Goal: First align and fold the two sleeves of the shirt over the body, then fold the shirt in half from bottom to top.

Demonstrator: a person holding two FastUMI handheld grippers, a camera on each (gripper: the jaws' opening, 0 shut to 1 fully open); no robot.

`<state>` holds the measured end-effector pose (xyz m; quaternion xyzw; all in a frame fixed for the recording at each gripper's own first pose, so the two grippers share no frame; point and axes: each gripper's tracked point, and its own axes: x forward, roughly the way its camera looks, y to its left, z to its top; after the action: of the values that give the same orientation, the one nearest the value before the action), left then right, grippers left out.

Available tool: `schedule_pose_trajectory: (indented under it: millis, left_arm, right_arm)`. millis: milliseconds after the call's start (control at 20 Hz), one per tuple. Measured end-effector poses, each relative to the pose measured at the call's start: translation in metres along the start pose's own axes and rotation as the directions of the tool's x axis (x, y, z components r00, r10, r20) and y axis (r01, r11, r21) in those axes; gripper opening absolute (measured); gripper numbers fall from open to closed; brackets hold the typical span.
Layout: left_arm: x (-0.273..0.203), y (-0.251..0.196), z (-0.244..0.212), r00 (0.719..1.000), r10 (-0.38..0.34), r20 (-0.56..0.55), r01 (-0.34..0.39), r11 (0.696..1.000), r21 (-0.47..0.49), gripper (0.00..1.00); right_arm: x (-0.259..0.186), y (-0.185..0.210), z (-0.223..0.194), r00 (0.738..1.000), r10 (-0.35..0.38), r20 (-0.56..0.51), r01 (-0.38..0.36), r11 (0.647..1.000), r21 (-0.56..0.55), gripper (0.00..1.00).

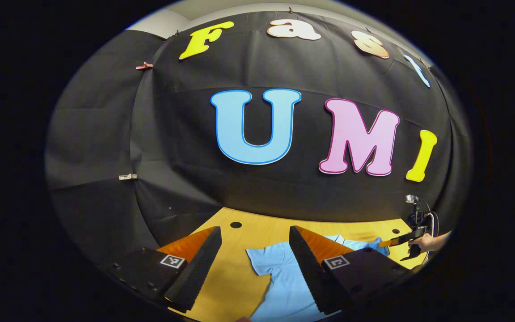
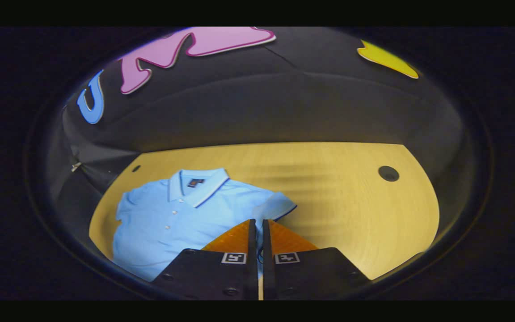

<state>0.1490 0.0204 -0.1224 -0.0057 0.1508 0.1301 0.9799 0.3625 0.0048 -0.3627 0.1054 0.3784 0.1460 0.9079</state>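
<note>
Currently we hold our left gripper (image 1: 255, 235) spread above the blue shirt (image 2: 181, 212) lying flat on the wooden table (image 2: 351, 210), our right gripper (image 2: 258, 223) pressed together beside one sleeve (image 2: 277, 206); grabbing carelessly could bunch the fabric.

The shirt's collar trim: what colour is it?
A dark blue stripe edges the light blue shirt's collar, clearest in the right gripper view.

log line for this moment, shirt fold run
stage: sleeves not yet folded | shirt: flat on table | left tool: open above shirt | right tool: shut at sleeve, grip unclear
</note>
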Motion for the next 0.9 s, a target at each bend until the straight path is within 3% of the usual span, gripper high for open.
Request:
schedule_pose_trajectory:
  millis: [50,100,200,250,300,350,450,650,800,850,900]
  left_arm:
    - [0.001,-0.002,-0.001,1.000,-0.005,-0.005,0.005,1.000,-0.006,0.97]
    - [0.003,-0.005,-0.003,1.000,-0.014,-0.010,0.014,1.000,-0.010,0.96]
    - [0.003,-0.008,-0.003,1.000,-0.027,-0.010,0.027,1.000,-0.003,0.96]
    - [0.004,-0.008,-0.004,0.999,-0.031,-0.008,0.031,1.000,0.004,0.96]
    - [0.006,-0.009,-0.007,0.999,-0.038,-0.013,0.039,0.999,0.008,0.97]
    - [0.010,-0.011,-0.012,0.999,-0.050,-0.021,0.050,0.999,0.004,0.97]
    - [0.024,-0.016,-0.027,0.995,-0.078,-0.064,0.077,0.997,-0.019,0.97]
    - [0.072,-0.014,-0.070,0.978,-0.113,-0.177,0.100,0.992,-0.083,0.97]
    - [0.120,-0.001,-0.113,0.951,-0.097,-0.293,0.087,0.995,-0.048,0.97]
    - [0.136,0.000,-0.124,0.942,-0.098,-0.322,0.088,0.995,-0.046,0.97]
    - [0.153,0.001,-0.136,0.932,-0.094,-0.350,0.084,0.995,-0.046,0.96]
  right_arm:
    - [-0.001,0.018,-0.002,0.999,0.042,-0.010,-0.042,0.999,0.006,0.03]
    - [-0.001,0.036,-0.006,0.997,0.075,-0.026,-0.075,0.997,-0.006,0.08]
    - [0.006,0.049,-0.024,0.993,0.084,-0.078,-0.092,0.991,-0.098,0.02]
    - [0.013,0.053,-0.040,0.989,0.074,-0.127,-0.091,0.987,-0.133,0.14]
    - [0.020,0.058,-0.060,0.980,0.067,-0.190,-0.096,0.984,-0.148,0.02]
    - [0.024,0.060,-0.079,0.967,0.062,-0.245,-0.100,0.984,-0.146,0.08]
    - [0.030,0.070,-0.095,0.953,0.092,-0.290,-0.128,0.986,-0.106,0.33]
    - [0.004,0.080,-0.061,0.973,0.141,-0.184,-0.157,0.985,-0.073,0.87]
    - [-0.039,0.076,-0.020,0.985,0.160,-0.062,-0.161,0.987,-0.022,0.89]
    - [-0.051,0.069,-0.012,0.988,0.150,-0.033,-0.150,0.989,-0.016,0.81]
    - [-0.062,0.062,-0.006,0.990,0.139,-0.009,-0.139,0.990,-0.009,0.89]
